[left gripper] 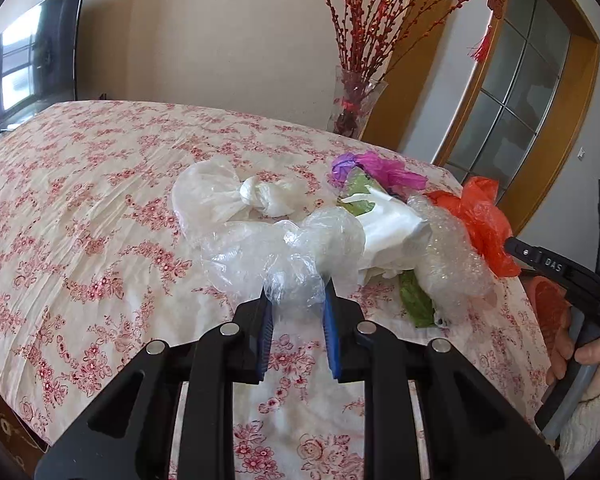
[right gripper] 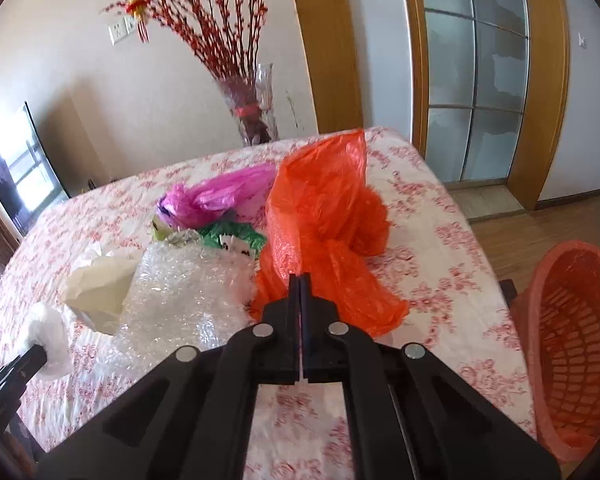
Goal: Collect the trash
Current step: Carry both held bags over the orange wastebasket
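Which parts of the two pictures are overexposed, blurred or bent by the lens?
Left wrist view: the television reflects a bright window, and the door frame curves from fisheye distortion. Right wrist view: the orange bag looks slightly soft; strong light washes out the left edge.

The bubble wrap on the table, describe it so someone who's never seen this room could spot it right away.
Start at the table with the pink floral cloth and find the heap of plastic trash on it. The bubble wrap lies at the near edge of that heap, between the white bag and the orange bag. It alone is clear and covered in small air bubbles.
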{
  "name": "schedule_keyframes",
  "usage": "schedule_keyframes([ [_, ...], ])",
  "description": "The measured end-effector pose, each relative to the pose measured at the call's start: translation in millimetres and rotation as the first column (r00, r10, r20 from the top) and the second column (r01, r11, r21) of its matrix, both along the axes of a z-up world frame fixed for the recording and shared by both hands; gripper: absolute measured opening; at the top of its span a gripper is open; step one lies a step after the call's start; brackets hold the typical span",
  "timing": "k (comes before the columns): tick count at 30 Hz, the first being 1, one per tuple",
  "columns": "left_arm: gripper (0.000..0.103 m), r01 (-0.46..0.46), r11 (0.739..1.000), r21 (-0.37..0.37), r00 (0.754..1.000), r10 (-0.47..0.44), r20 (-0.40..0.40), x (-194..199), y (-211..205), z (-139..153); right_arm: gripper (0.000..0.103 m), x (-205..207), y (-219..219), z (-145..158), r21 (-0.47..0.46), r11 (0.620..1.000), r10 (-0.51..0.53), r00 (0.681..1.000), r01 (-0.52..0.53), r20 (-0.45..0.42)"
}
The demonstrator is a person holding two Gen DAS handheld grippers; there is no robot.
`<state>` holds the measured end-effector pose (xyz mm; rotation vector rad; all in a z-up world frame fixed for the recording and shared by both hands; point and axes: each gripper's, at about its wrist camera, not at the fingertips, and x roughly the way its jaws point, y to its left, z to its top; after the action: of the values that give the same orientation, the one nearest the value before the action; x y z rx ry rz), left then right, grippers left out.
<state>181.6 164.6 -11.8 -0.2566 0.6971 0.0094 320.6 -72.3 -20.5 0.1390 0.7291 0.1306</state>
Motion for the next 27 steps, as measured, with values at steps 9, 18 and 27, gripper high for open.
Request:
schedule_keyframes([
  [9,0.021,0.072,0.997,0.005,0.997,-0.072,0.027,1.2,-31.1,16.3,0.002,-38.5,-30.2,37.2,0.019,1.000,0.000,0.995,-0.002,0.102],
  [18,0.021,0.175,0.985,0.002,0.983,-0.175,0.051,2.7,-73.2,29.3,0.002,-78.3,-72.4,58.3,0.060,0.997,-0.064,0.986,0.055,0.152],
  [27,0.022,0.284,0.959,-0.008,0.956,-0.283,0.074,8.8,-124.6,41.4,0.002,-104.1,-118.2,62.6,0.063,0.987,-0.156,0.970,0.147,0.186],
])
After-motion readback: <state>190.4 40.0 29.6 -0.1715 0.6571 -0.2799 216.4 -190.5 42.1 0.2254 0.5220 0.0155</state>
